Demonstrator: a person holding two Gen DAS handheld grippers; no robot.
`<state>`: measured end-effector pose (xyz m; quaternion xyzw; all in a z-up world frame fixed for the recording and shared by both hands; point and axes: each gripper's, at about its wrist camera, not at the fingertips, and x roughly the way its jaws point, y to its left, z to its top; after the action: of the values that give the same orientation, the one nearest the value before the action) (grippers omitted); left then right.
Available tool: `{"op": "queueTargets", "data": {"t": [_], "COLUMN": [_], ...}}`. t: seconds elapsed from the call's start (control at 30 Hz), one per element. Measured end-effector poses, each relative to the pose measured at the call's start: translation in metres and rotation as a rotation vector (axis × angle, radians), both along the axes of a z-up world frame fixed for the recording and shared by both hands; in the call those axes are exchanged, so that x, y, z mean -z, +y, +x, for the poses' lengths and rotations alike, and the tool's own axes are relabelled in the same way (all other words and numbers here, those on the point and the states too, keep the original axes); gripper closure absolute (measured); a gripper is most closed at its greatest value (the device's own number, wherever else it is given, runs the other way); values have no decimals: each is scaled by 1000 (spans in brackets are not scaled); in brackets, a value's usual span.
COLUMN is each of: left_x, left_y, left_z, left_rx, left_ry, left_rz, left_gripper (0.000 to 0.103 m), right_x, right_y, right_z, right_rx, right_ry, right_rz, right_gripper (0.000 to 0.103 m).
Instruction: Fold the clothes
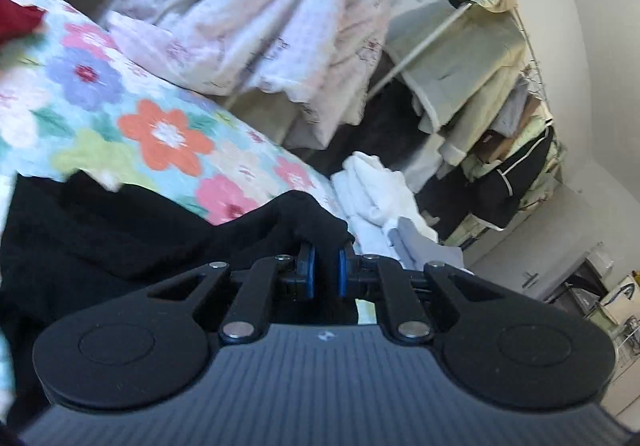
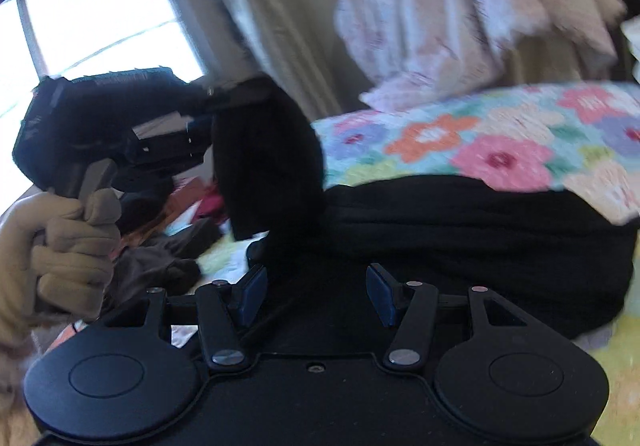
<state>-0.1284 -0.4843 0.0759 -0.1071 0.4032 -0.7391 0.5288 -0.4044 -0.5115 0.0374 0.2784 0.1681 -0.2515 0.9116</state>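
Note:
A black garment (image 1: pixel 100 230) lies on the floral bedspread (image 1: pixel 160 126). My left gripper (image 1: pixel 326 250) is shut on a raised fold of it, and the cloth drapes over the blue pads. In the right wrist view the left gripper (image 2: pixel 204 118), held by a gloved hand (image 2: pixel 68 238), lifts a corner of the black garment (image 2: pixel 480 246) up at the left. My right gripper (image 2: pixel 318 288) hovers low over the garment's near part, its fingers wide apart. Black cloth lies between and under them, and the pads do not press on it.
A pink-and-white bedding heap (image 1: pixel 260 14) rises behind the bedspread. White folded clothes (image 1: pixel 372 190) sit at the bed's edge, a loaded clothes rack (image 1: pixel 480 86) stands by the wall. Several dark and coloured garments (image 2: pixel 160 258) lie under the window (image 2: pixel 100 18). Red cloth (image 1: pixel 16 18) sits at far left.

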Motion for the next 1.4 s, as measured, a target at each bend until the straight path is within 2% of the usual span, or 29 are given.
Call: {"op": "queueTargets", "data": {"t": [0.13, 0.2, 0.23, 0.3, 0.33, 0.4, 0.43, 0.47, 0.53, 0.7, 0.77, 0.83, 0.87, 0.93, 0.97, 1.03, 1.13, 1.17, 1.23, 1.3, 1.33, 1.4], "left_x": [42, 61, 68, 79, 80, 72, 65, 56, 44, 41, 47, 53, 56, 62, 65, 71, 79, 83, 92, 98, 100, 105], "left_y": [-36, -48, -51, -52, -48, -35, -27, -17, 0, 22, 22, 18, 16, 10, 8, 3, -1, -4, -11, -16, -17, -18], "left_z": [-22, -34, -36, -34, -27, -10, 0, 9, 28, 70, 76, 72, 68, 57, 52, 39, 21, 17, 13, 10, 8, 5], "left_rx": [53, 88, 103, 106, 106, 76, 47, 9, -59, -165, -148, -77, -45, 5, 24, 68, 127, 150, 193, 213, 218, 211], "left_ry": [70, 16, -23, -66, -63, -81, -108, -148, -217, -318, -360, -420, -448, -495, -516, -572, -696, -712, -710, -721, -748, -793], "left_rz": [99, 144, 169, 204, 203, 175, 159, 144, 125, 150, 171, 187, 194, 205, 205, 203, 212, 224, 252, 266, 268, 294], "left_gripper": [92, 89, 84, 83, 78, 63, 52, 47, 46, 42, 41, 42, 41, 41, 41, 41, 34, 32, 32, 32, 32, 32], "right_x": [15, 22, 25, 33, 37, 43, 45, 48, 53, 62, 64, 64, 64, 62, 60, 48, 25, 15, -2, -10, -13, -16], "right_y": [-8, -12, -14, -19, -22, -24, -25, -25, -27, -27, -26, -27, -28, -34, -39, -49, -66, -70, -75, -82, -87, -98], "right_z": [-8, -11, -12, -13, -13, -11, -10, -9, -4, 11, 16, 19, 20, 20, 20, 11, -20, -26, -30, -37, -44, -64], "right_rx": [69, 99, 112, 134, 144, 151, 151, 152, 156, 158, 163, 157, 146, 124, 130, 161, 194, 182, 141, 117, 113, 126], "right_ry": [-7, 7, 12, 26, 35, 49, 55, 66, 97, 182, 200, 172, 146, 94, 101, 66, -58, -35, 121, 219, 222, 161], "right_rz": [50, 64, 72, 94, 106, 120, 123, 120, 107, 42, 20, 24, 31, 54, 60, 72, 103, 73, -14, -31, -19, 27], "right_gripper": [42, 42, 42, 42, 42, 42, 42, 42, 42, 42, 42, 42, 44, 83, 99, 99, 99, 99, 99, 99, 99, 99]}}
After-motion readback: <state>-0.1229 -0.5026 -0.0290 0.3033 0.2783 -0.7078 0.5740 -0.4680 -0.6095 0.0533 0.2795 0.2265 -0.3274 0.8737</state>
